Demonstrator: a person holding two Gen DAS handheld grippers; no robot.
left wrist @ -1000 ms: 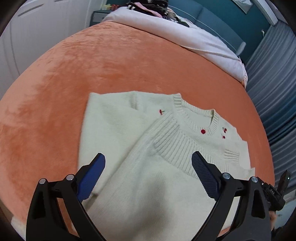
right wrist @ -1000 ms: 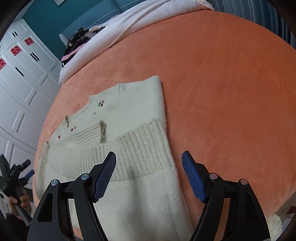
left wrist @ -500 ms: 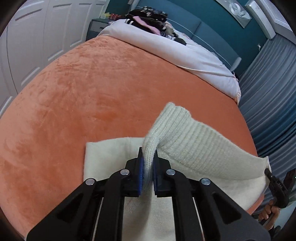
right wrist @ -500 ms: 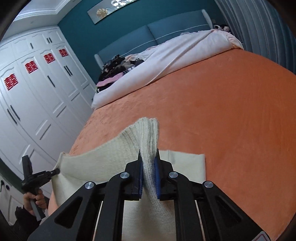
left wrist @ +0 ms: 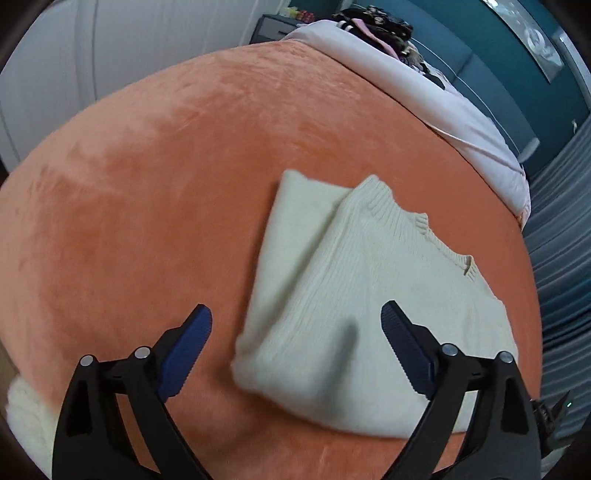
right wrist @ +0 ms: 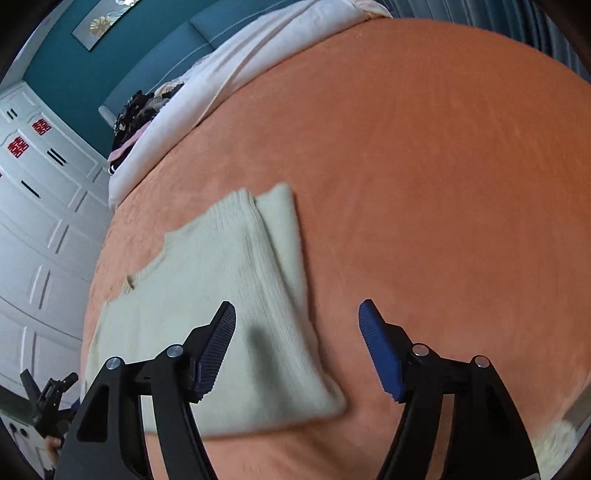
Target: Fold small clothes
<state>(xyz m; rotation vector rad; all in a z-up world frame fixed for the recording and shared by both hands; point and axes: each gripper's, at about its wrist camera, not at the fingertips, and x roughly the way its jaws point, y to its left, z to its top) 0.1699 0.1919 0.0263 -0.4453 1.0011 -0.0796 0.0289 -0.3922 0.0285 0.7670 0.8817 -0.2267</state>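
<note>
A small cream knit sweater (left wrist: 354, 288) lies folded in half on the orange blanket, its ribbed hem laid over the top edge. My left gripper (left wrist: 295, 350) is open and empty, just above the sweater's near left corner. In the right wrist view the same sweater (right wrist: 221, 295) lies folded, and my right gripper (right wrist: 297, 343) is open and empty over its near right corner. The other gripper shows at each view's lower edge, at the bottom right of the left wrist view (left wrist: 550, 417) and the bottom left of the right wrist view (right wrist: 48, 395).
The orange blanket (left wrist: 147, 184) covers the bed. A white duvet (left wrist: 424, 99) and a pile of dark clothes (left wrist: 376, 26) lie at the far end by the teal headboard. White wardrobe doors (right wrist: 33, 229) stand to one side, grey curtains (left wrist: 565, 240) to the other.
Both grippers had shut on the sweater's hem and lifted it away from me. Now the hem lies on the upper part, the sweater is folded in half, and both grippers have let go and opened.
</note>
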